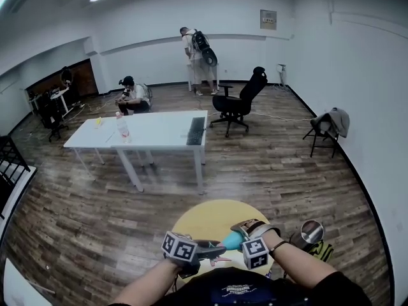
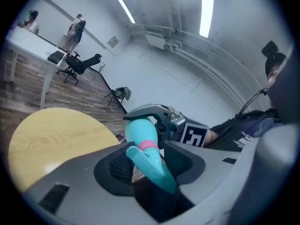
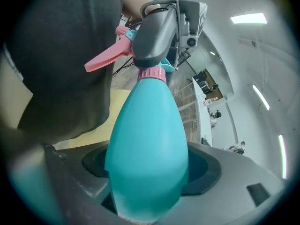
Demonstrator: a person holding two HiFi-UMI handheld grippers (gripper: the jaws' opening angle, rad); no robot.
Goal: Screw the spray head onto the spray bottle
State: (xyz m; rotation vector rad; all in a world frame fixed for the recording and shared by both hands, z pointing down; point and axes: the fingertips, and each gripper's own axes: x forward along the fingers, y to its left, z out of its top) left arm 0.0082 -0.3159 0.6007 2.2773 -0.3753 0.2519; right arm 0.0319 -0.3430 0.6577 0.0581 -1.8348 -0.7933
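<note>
Wood floor (image 1: 287,171) and a round yellow tabletop (image 1: 210,217) lie below, close to the person's body. Above the tabletop's near edge, off its surface, is the turquoise spray bottle (image 3: 147,144), its fat body clamped between the right gripper's (image 1: 241,234) fingers. At the bottle's pink collar sits the spray head (image 2: 154,168), pink trigger jutting sideways. The left gripper's (image 1: 213,252) fingers are closed on it at a middling width.

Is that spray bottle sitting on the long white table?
No, the right gripper clamps the teal spray bottle by its body.
</note>
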